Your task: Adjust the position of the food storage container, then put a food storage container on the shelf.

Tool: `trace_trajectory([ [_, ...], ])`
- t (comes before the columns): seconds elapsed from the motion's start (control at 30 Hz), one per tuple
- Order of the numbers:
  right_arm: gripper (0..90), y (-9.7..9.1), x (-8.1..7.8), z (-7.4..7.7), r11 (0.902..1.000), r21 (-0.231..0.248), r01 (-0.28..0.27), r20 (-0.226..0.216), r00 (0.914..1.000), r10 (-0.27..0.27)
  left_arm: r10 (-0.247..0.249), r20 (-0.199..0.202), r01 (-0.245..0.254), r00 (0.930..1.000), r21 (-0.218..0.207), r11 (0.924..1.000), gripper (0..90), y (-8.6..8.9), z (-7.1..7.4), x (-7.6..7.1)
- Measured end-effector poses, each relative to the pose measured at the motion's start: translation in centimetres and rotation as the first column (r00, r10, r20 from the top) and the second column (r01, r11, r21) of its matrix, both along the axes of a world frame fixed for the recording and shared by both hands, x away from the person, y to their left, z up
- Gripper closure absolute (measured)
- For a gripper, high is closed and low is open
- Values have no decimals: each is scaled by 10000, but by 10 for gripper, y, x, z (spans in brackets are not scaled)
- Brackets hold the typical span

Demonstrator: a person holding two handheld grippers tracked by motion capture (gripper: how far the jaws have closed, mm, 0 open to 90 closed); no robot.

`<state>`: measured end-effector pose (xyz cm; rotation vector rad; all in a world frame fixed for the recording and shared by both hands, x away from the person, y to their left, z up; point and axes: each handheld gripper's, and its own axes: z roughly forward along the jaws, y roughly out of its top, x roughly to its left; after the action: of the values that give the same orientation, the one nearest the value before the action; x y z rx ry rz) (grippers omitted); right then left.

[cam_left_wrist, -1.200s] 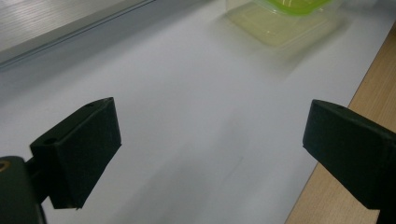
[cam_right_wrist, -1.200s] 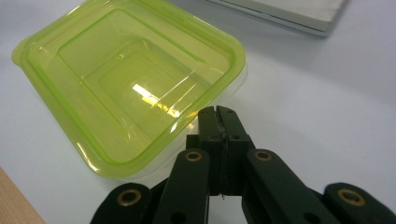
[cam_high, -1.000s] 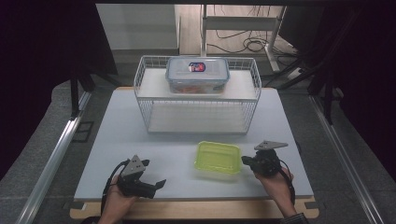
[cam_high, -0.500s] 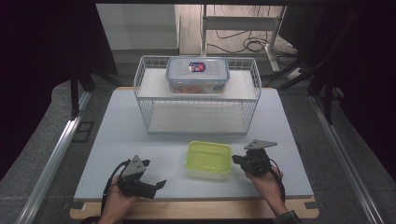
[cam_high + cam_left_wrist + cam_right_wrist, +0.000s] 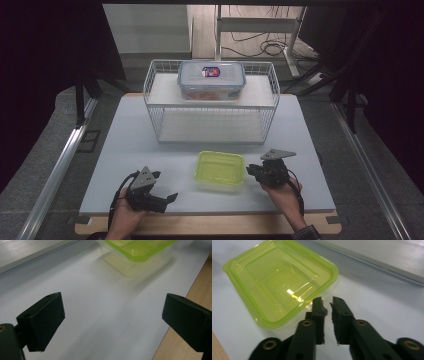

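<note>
High view is showing the green box sitting near the front of the white table. Right claw is resting just beside the box's right edge, and its jaws have just been opening a little, with nothing between them. Left claw is lying wide open at the near left, holding nothing.

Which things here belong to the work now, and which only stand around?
In the work:
- green container
- right gripper, fingers slightly apart, just opened, beside its rim

Standing around:
- wire basket
- clear lidded box on it
- left gripper, open
</note>
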<state>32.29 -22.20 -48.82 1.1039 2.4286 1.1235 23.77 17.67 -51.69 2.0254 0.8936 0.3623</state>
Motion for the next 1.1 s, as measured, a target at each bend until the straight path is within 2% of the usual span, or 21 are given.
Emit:
trace_trajectory([
  [0.1, 657, -5, -1, 2, 9998, 88, 150, 34, 9999, -150, -17, 7, 17, 10000, 10, 10000, 43, 0, 0, 0],
  [0.27, 519, -12, -2, 4, 9986, 425, 302, -206, 9994, -294, -20, 13, 20, 10000, 16, 10000, 43, 1, 0, 0],
  [0.53, 386, -16, -4, 4, 9898, 1352, 452, -635, 9973, -369, -57, 19, 57, 10000, 97, 9999, 43, 0, 0, 0],
  [0.7, 416, -14, 1, 0, 9728, 2149, 865, -1391, 9886, -571, -100, 4, 100, 10000, 168, 9998, 44, -1, -1, 0],
  [0.77, 438, -11, 3, -2, 9701, 2244, 926, -1606, 9854, -569, -117, 0, 117, 9999, 192, 9997, 44, -1, -1, 0],
  [0.83, 459, -8, 6, -5, 9721, 2148, 940, -1737, 9832, -566, -112, -3, 112, 9999, 196, 9997, 44, -1, -1, 0],
  [0.9, 484, -6, 10, -7, 9701, 2190, 1042, -2024, 9775, -593, -100, -11, 100, 9999, 181, 9998, 44, -1, -1, 0],
  [1.03, 521, -6, 17, -11, 9500, 2790, 1399, -2690, 9611, -626, -118, -19, 118, 9999, 217, 9997, 45, -1, -1, 0],
  [1.1, 541, -5, 22, -13, 9441, 2924, 1523, -2920, 9543, -635, -127, -19, 128, 9999, 229, 9997, 45, -2, -1, 0],
])
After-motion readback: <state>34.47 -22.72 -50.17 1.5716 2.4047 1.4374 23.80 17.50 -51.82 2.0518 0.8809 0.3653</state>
